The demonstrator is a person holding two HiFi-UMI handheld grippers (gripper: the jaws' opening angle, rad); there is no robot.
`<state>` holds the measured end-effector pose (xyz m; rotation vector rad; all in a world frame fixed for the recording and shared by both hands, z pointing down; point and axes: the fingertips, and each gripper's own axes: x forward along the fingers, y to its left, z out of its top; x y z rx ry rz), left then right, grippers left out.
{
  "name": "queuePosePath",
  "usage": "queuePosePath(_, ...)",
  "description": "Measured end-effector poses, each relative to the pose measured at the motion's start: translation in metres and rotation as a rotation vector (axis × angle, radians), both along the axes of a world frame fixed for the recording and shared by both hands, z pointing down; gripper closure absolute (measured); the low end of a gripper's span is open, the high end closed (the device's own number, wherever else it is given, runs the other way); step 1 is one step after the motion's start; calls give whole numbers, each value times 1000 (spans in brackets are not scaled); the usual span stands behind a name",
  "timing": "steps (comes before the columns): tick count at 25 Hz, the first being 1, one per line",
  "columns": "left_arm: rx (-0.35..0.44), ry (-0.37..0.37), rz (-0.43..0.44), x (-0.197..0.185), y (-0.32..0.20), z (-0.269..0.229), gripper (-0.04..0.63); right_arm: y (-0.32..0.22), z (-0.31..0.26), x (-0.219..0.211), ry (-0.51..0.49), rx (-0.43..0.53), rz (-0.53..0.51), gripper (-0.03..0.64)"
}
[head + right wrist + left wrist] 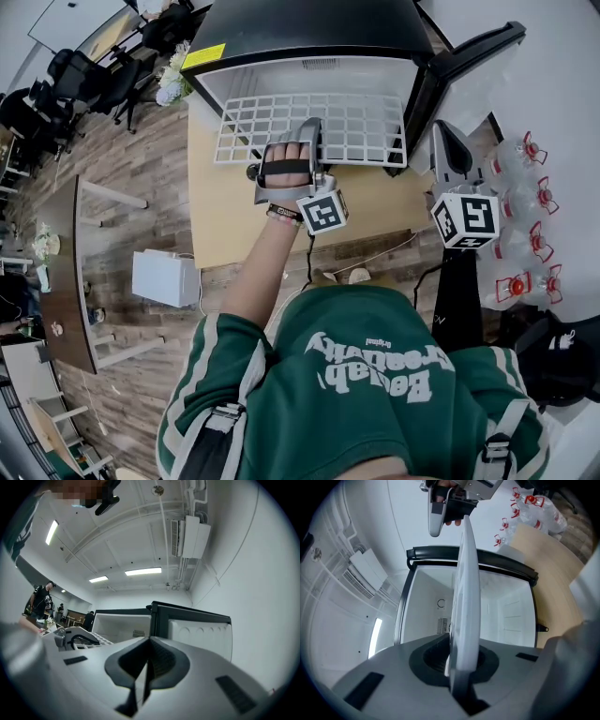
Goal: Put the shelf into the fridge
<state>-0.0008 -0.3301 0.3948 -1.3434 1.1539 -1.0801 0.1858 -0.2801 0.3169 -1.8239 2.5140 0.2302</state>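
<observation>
At the desk's (239,220) far edge stands the fridge (309,37), its door (469,56) swung wide to the right. The shelf (366,131), a white wire grid, lies flat across the mouth of the fridge. Its rear portion sits inside the cavity, while its front portion projects out over the desk.

Left gripper (307,133): clamped on the front rim of the shelf, left of its middle. Its own view shows the shelf edge-on between the jaws, with the pads against it and the white fridge interior beyond.

Right gripper (142,672): jaws together with nothing between them. It is held clear of the shelf, near the hinge side of the door and above the desk's right edge.

Bottles (525,216) with red caps lie on the white surface past the desk's right edge, apart from the work.

Assessment: insertion is in hand and judged to be partly done, since the shelf has not gone fully in. Whether its side edges are seated on the fridge's wall ledges cannot be determined.

Next move, as judged: push the shelf level and straight toward the rear wall, keeping both sides even. A one-sided grip may skew the shelf and jam it. Release should follow only once the front rim is inside.
</observation>
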Motion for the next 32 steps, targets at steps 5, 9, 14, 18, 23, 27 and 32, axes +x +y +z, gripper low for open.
queuePosePath(5,-25,31,-11,-1,0,-2,561,1,0,-4,5,-2,-2,614)
queuePosePath(9,-13,48,-13,-3,1,-2,561,1,0,-4,8,-2,0,614)
queuePosePath(14,-11,81,-21,-3,2,-3,561,2,0,-4,15,-3,3,614)
queuePosePath(18,-7,79,-37,-3,1,-4,561,4,-2,-8,20,1,-2,614)
queuePosePath(23,-7,72,-60,0,-8,-3,561,5,0,-8,29,-4,-2,614)
queuePosePath(27,9,62,-50,0,-14,-2,563,4,0,-6,31,-3,3,614)
queuePosePath(32,3,61,-43,2,-23,-1,563,-2,2,-5,33,-8,4,614)
